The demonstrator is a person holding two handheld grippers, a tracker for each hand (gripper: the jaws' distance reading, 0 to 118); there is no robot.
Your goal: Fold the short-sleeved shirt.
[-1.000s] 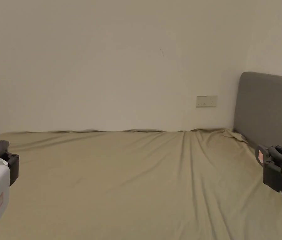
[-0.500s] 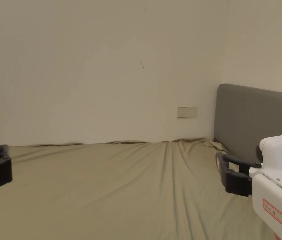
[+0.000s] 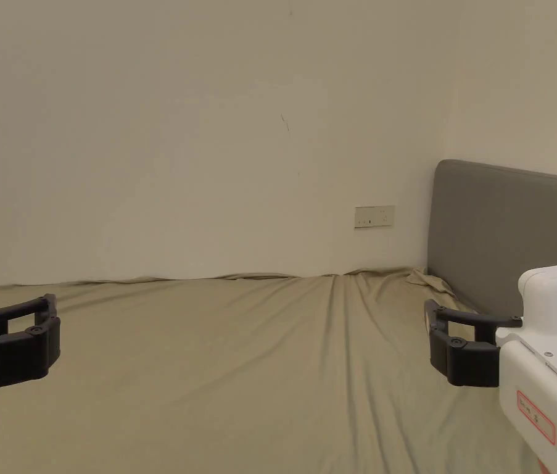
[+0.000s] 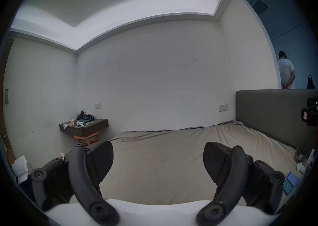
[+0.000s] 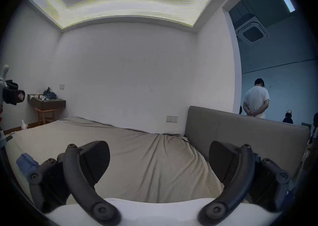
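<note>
Right gripper (image 5: 159, 160) hung above a bed w/ a tan sheet (image 5: 137, 152), jaws wide apart, nothing btwn them. Grey headboard (image 5: 240, 135) stood at right, white wall behind w/ a socket plate (image 5: 171, 119). Left gripper (image 5: 12, 94) showed at far left edge. Small cluttered side table (image 5: 46, 103) sat by the wall. A blue cloth (image 5: 26, 162) lay on the sheet near the left jaw. Beyond the headboard a person (image 5: 256, 100) stood facing away, hands clasped behind back.

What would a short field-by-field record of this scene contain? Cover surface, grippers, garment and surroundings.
surface: bed with tan sheet, wrinkled toward the grey headboard
left gripper: jaws wide apart, holding nothing, above the sheet
right gripper: jaws wide apart, holding nothing, near the headboard
garment: blue cloth bunched on the bed; cannot tell if it is the shirt
surroundings: wall socket; cluttered side table; a person standing beyond the headboard
</note>
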